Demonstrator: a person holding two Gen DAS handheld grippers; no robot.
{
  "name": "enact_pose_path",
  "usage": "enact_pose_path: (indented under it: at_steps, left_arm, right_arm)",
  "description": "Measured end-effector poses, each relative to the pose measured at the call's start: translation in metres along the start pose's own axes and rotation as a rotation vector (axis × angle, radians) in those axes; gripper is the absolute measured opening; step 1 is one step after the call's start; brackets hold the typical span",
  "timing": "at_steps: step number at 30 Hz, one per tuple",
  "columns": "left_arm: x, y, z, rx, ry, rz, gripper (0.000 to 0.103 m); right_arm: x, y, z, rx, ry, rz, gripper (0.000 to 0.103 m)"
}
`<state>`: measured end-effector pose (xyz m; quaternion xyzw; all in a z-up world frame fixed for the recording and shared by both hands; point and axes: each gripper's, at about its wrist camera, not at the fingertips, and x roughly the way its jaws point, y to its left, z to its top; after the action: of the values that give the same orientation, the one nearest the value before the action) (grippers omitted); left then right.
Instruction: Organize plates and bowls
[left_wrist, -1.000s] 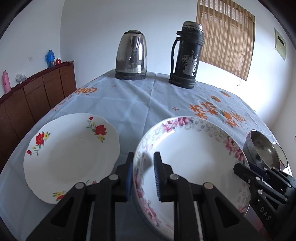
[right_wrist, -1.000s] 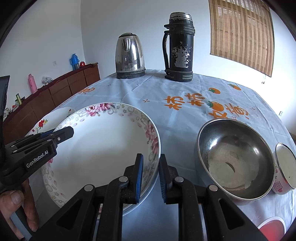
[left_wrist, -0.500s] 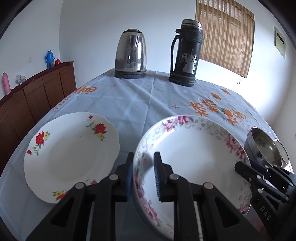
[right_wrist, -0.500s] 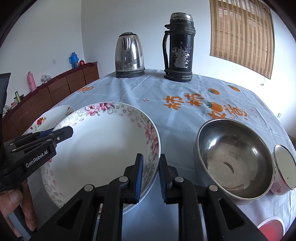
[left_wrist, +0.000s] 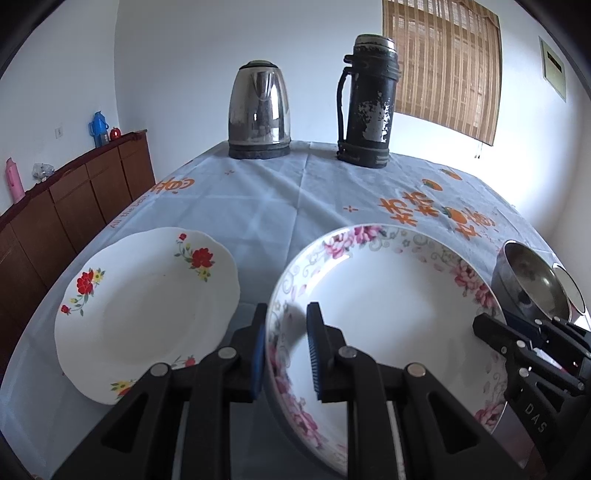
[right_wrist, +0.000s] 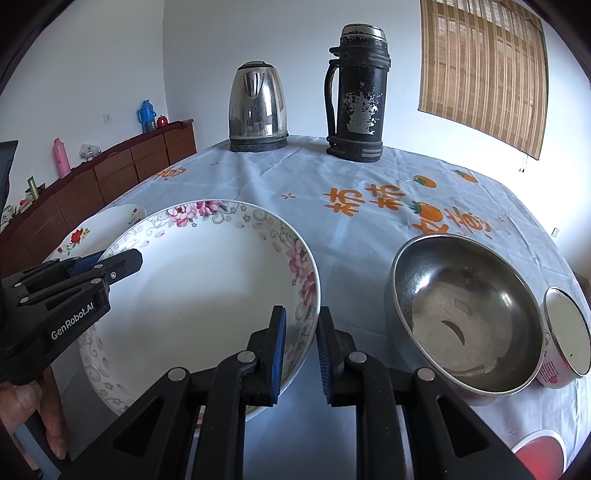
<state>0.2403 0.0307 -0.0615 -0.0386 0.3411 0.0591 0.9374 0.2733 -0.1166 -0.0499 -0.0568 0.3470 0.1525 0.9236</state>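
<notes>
Both tongs clamped on pink-flower plate (left_wrist: 388, 306): left tongs (left_wrist: 286, 345) on its left rim, right tongs (right_wrist: 300, 350) on right rim. Red-flower plate (left_wrist: 147, 306) sits on surface just left of it, nearer left hand; likely stack target.

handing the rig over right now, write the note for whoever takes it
Left gripper: shut on the left rim of the pink-flowered plate.
Right gripper: shut on the same plate's right rim.
Red-flowered plate lies on the tablecloth to the left; steel bowl and small enamel cup to the right.
Done: plate gripped on both sides.
Left: nothing stacked yet; probably set this plate with the red-flowered one, then sort the bowl and cup.
</notes>
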Motion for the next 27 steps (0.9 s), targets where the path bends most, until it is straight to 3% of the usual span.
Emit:
enact_pose_path:
  at_steps: [27]
  left_arm:
    - [-0.0003,-0.0044,-0.0003,0.031,0.005,0.025,0.017]
  right_arm:
    - [0.0037,-0.0002,-0.0009,-0.006,0.016,-0.002,0.018]
